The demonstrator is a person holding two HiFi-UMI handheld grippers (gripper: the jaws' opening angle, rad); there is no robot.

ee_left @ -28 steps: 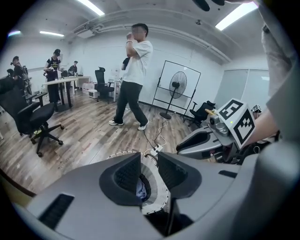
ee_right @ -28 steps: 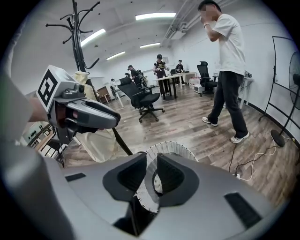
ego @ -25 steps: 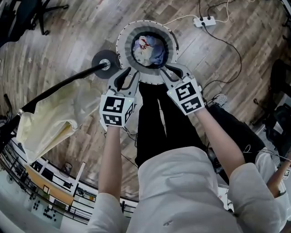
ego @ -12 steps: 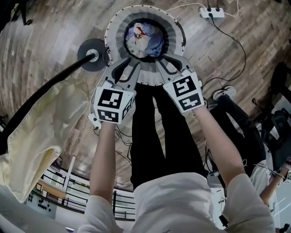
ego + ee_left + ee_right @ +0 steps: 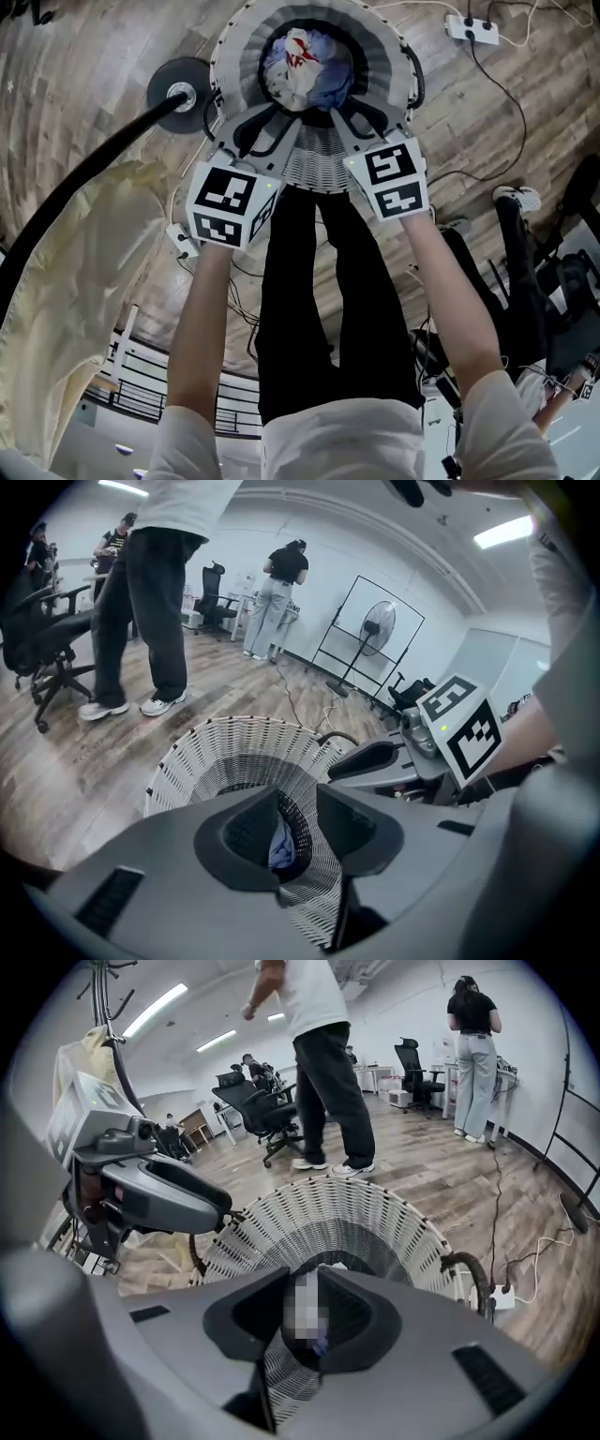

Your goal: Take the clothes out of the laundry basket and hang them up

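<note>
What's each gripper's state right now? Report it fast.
Left gripper: open, empty, above the laundry basket.
Right gripper: open, jaws have just been opening, nothing gripped.

Bare left forearm [image 5: 202, 319] and right forearm [image 5: 450, 291], outstretched side by side, angled downward; grey plastic left gripper [image 5: 258, 131], jaws apart, empty; grey plastic right gripper [image 5: 356, 117], jaws just opened wider, empty.
</note>
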